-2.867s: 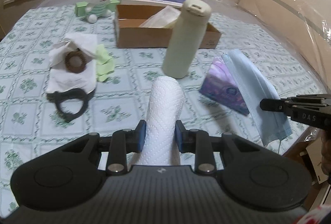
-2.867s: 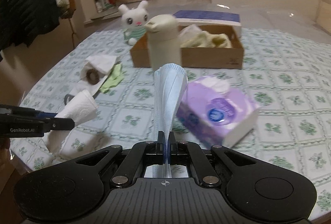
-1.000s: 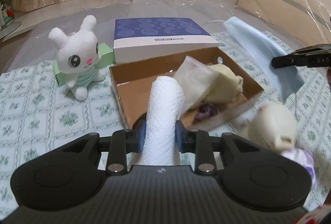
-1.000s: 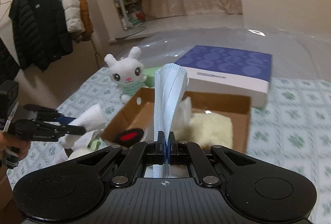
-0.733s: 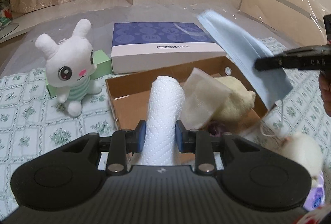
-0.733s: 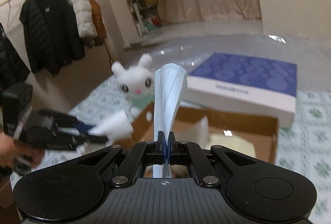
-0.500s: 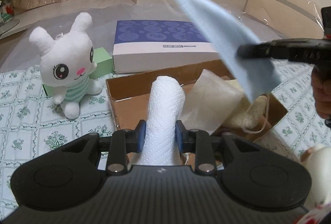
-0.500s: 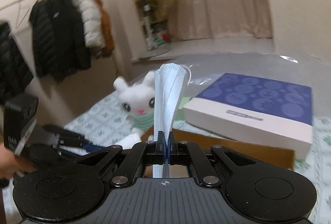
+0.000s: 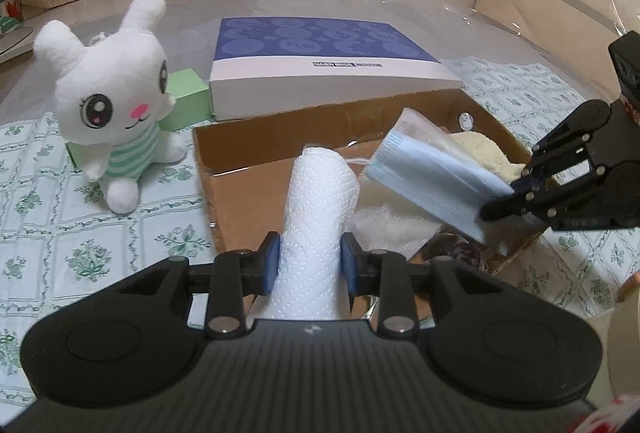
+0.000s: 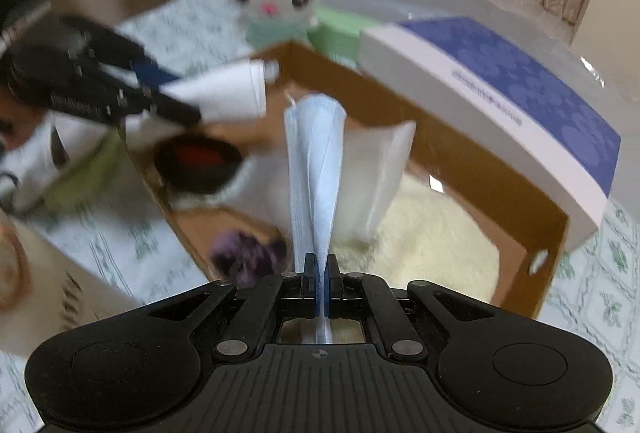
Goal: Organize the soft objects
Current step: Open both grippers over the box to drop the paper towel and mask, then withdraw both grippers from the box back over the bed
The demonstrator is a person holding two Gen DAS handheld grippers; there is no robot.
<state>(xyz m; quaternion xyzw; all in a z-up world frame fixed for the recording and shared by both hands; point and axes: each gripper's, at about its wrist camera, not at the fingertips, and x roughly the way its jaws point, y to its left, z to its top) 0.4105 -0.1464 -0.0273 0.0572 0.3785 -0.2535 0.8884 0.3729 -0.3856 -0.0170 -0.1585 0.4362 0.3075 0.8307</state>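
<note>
Left wrist view: left gripper (image 9: 308,265) over near edge of cardboard box (image 9: 248,137), jaws opening, rolled paper towel (image 9: 316,213) between pads, pads touching its sides. Right gripper (image 9: 498,203) enters from right, clenched on blue face mask (image 9: 432,177), mask above box interior. Right wrist view: mask (image 10: 316,173) pinched edge-on, over cream fluffy cloth (image 10: 432,237) and purple item (image 10: 248,253) inside box. White plush rabbit (image 9: 108,101) sits beside box, blue-white flat box (image 9: 320,61) behind it.

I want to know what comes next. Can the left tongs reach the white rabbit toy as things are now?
Probably not yet. The left tongs are opening but still have the paper towel roll between them, over the cardboard box. The white rabbit toy sits unobstructed outside it.
</note>
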